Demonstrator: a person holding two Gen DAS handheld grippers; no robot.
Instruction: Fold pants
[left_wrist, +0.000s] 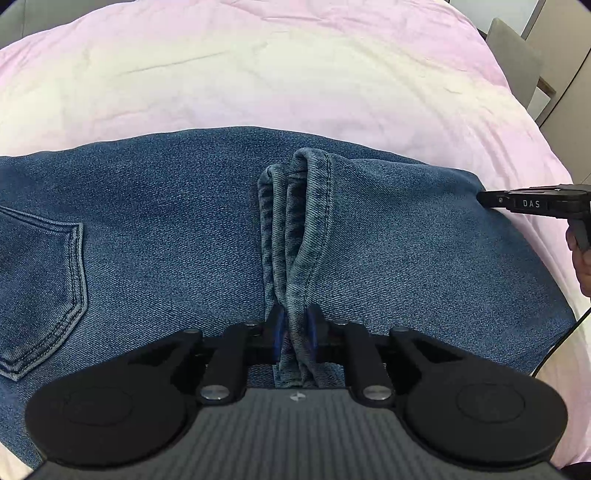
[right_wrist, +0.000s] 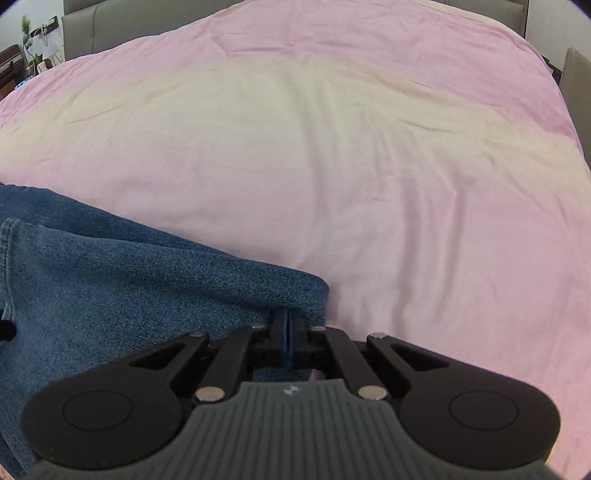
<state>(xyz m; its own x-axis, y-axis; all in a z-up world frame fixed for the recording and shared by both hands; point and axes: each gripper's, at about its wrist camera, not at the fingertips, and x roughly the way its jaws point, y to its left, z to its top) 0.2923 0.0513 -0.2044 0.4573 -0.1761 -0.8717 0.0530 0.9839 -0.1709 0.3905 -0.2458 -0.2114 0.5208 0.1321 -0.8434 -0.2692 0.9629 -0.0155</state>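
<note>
A: Right, nearest first, left wrist view?
B: Black two-finger left gripper (left_wrist: 295, 325) at 6 o'clock, jaws narrow, blue pads (left_wrist: 313, 326) pressed on both sides of a bunched stitched hem (left_wrist: 295, 229) of the blue denim pants (left_wrist: 184, 221).
A: And the pants themselves?
B: Spread flat across the middle, lying on the crumpled pink bedsheet (left_wrist: 295, 74). Hem bundle running from the pads toward 12 o'clock. Stitched back pocket (left_wrist: 40, 288) out at 9 o'clock.
A: At 3 o'clock?
B: Tip of the other tool touching the far-right denim edge, with part of a hand (left_wrist: 581, 258) behind it and a black cable (left_wrist: 561, 339) trailing toward 4 o'clock.
A: Now the right wrist view?
B: Black right gripper (right_wrist: 290, 332) at 6 o'clock, pads fully together, tips tucked at a denim corner. Cannot tell whether any cloth is pinched. Denim filling 8 to 9 o'clock, sheet beyond.
A: Farthest?
B: Grey padded headboard (right_wrist: 147, 26) around 11 o'clock.
</note>
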